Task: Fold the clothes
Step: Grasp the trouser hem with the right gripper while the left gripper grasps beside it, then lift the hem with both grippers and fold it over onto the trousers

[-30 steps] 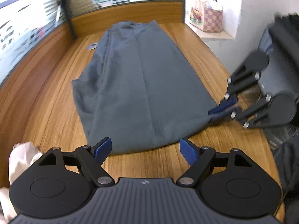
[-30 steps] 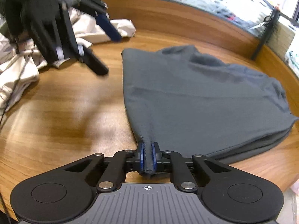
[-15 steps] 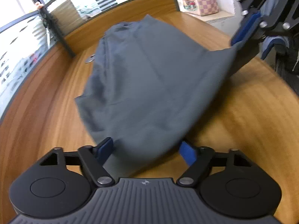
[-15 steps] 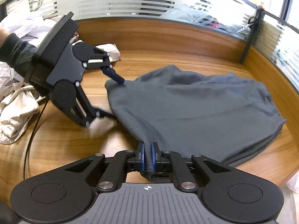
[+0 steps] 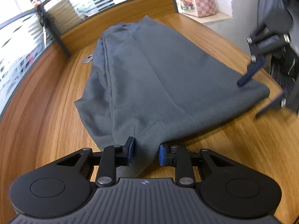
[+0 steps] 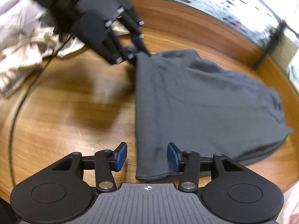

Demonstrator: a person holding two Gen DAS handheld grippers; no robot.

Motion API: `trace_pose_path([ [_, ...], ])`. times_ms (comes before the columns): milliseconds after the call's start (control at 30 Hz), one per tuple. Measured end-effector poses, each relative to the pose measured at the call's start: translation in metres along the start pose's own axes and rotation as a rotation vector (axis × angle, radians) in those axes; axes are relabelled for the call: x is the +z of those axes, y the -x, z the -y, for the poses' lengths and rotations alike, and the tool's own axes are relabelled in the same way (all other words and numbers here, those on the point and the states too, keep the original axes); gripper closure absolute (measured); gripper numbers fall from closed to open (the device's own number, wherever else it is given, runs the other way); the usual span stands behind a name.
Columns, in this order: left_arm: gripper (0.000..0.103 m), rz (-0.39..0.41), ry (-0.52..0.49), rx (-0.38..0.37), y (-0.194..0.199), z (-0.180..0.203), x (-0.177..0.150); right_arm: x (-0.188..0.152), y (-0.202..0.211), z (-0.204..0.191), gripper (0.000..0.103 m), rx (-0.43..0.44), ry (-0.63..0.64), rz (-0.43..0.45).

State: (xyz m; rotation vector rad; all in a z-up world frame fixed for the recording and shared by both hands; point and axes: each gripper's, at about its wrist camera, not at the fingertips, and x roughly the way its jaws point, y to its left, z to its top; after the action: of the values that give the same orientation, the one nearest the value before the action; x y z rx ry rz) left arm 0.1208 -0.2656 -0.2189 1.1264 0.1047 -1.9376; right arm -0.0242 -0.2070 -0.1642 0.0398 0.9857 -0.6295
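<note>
Across the middle of both frames we have the wooden bench [image 5: 233,149] carrying the task's thing: a grey garment [image 5: 149,74], lying flat and already doubled, with layered edges along its left side in the left wrist view and at lower right in the right wrist view [image 6: 205,102].

Upper left of the right wrist frame: a heap of pale clothes [image 6: 20,52] on the bench, well apart from the grey one.

Upper right of the left wrist frame: a checked bag [image 5: 198,3] on a ledge beyond the bench; something sits in its top, too small to tell what.

Left gripper [image 5: 145,154], bottom centre of its frame: jaws partly open, a bunched corner of the garment between the pads. Contact on the right pad looks likely; we can't call it a firm pinch. The right wrist view shows it at the garment's far corner, blurred.

Right gripper [image 6: 147,155], bottom centre of its frame: jaws wide open, the near corner lying between them on the bench, nothing clamped.

Our read: both grippers sit on the two corners of one short edge. That fits either closing on the corners for another fold or letting go after laying the edge down; motion blur doesn't settle it.
</note>
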Motion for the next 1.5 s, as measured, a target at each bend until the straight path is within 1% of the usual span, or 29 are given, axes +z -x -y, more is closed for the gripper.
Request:
trace_pose_path([
  [100,0.075,-0.001,0.022,0.009,0.005,-0.001,0.005,-0.003,-0.007,-0.008,0.055,-0.067,0.046,-0.006],
  [167,0.077,0.003,0.028,0.014,0.009,0.000,0.007,-0.007,-0.009,-0.007,0.066,-0.105,0.044,-0.011],
  [200,0.080,0.005,0.025,0.017,0.011,0.001,0.008,-0.007,-0.006,-0.005,0.082,-0.110,0.036,-0.005],
  [233,0.082,0.008,0.020,0.026,0.014,0.003,0.009,-0.007,-0.003,-0.003,0.089,-0.115,0.028,0.001],
  [300,0.082,0.014,0.017,0.038,0.019,0.005,0.010,-0.006,0.006,0.001,0.089,-0.124,0.018,0.018],
  [400,0.082,0.027,0.036,0.047,0.033,0.013,0.014,-0.003,0.032,0.011,0.089,-0.129,-0.006,0.049],
  [500,0.083,0.036,0.056,0.049,0.050,0.029,0.020,-0.002,0.060,0.022,0.090,-0.129,-0.029,0.073],
  [567,0.083,0.038,0.057,0.049,0.063,0.045,0.023,-0.006,0.079,0.029,0.090,-0.109,-0.071,0.077],
  [667,0.083,0.050,0.098,0.048,0.084,0.069,0.025,-0.016,0.100,0.039,0.090,-0.042,-0.145,0.063],
  [733,0.083,0.058,0.130,0.042,0.094,0.084,0.025,-0.024,0.112,0.042,0.090,-0.003,-0.170,0.050],
  [867,0.083,0.076,0.130,0.041,0.100,0.095,0.036,-0.035,0.129,0.049,0.090,0.014,-0.167,0.020],
  [967,0.083,0.089,0.129,0.040,0.104,0.103,0.045,-0.036,0.133,0.064,0.090,0.012,-0.165,0.015],
  [1100,0.083,0.098,0.126,0.064,0.096,0.087,0.070,-0.031,0.133,0.081,0.090,0.001,-0.148,0.026],
  [1200,0.083,0.098,0.115,0.079,0.083,0.068,0.089,-0.021,0.126,0.105,0.090,-0.010,-0.140,0.043],
  [1333,0.083,0.081,0.123,0.094,0.057,0.041,0.114,-0.008,0.112,0.141,0.090,-0.018,-0.142,0.053],
  [1500,0.083,0.062,0.144,0.104,0.016,0.010,0.142,0.003,0.083,0.184,0.090,0.001,-0.149,0.039],
])
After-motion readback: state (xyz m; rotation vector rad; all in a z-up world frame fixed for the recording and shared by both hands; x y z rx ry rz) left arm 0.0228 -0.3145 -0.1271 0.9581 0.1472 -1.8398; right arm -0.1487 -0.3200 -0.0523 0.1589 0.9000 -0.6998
